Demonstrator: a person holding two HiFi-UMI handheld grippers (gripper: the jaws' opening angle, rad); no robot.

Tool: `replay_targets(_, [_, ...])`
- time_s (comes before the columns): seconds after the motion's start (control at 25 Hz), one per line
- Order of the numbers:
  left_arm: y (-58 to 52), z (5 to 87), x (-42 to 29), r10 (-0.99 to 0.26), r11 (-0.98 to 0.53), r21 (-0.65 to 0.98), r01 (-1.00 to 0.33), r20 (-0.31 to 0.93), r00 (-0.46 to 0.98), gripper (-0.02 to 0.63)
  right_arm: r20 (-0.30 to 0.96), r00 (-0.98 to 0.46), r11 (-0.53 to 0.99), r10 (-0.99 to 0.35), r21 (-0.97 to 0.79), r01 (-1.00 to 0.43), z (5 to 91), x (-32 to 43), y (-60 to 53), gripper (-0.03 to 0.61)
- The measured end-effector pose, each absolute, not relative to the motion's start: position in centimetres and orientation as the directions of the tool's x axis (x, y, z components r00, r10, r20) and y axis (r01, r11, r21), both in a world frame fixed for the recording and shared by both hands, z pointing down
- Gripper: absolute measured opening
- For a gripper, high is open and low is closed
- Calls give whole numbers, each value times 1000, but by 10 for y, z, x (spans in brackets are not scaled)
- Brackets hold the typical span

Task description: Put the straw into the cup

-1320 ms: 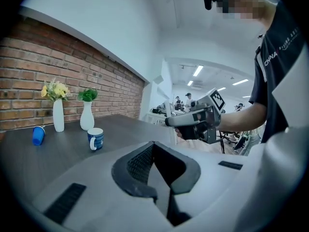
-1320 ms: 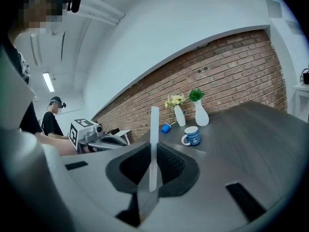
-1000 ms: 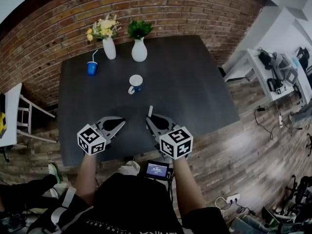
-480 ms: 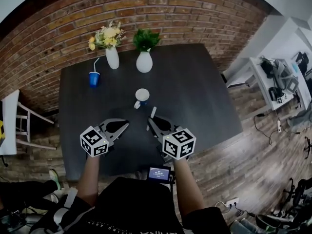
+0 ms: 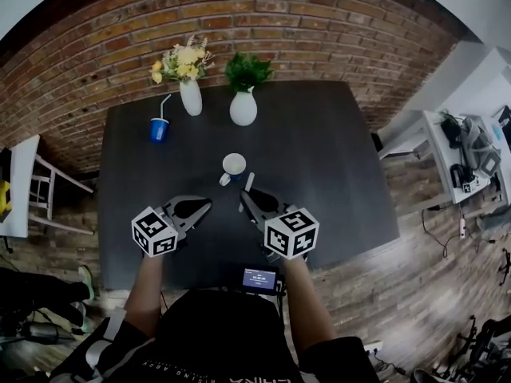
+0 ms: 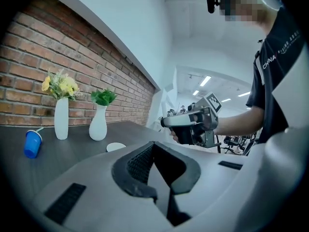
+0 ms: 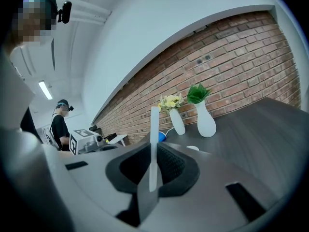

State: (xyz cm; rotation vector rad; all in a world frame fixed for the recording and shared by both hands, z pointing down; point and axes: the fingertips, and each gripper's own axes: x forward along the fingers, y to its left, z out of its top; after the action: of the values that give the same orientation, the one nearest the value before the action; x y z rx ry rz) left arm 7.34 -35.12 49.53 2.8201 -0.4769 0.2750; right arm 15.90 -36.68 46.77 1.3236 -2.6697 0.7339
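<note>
White straw point(image 7: 153, 144) gripped by right fingers point(image 7: 178, 166), left fingers point(image 6: 137, 163) closed

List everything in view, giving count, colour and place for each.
dark rectangular table: one, charcoal, against the wall
brick wall: one, red-brown, behind the table
white ceramic vases: two, table's far edge; the left holds yellow flowers, the right green leaves
small blue plastic cup: one, table's far left, bent straw in it
white-and-blue cup: one, table's middle, ahead of the claws
thin white straw: one, upright in the right claw
white chair: one, left of the table
white desk: one, right, cluttered with equipment
small screen device: one, dark, at the person's waist
left claw: one, grey, shut, empty
right claw: one, grey, shut on the straw
</note>
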Motion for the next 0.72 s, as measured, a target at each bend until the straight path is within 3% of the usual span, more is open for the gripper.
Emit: replay_targets(0.72, [-375,494,82,-337,-900,192,-391,263,904,3,283,-679,563,-678,-394,-727,478,164,-389,44])
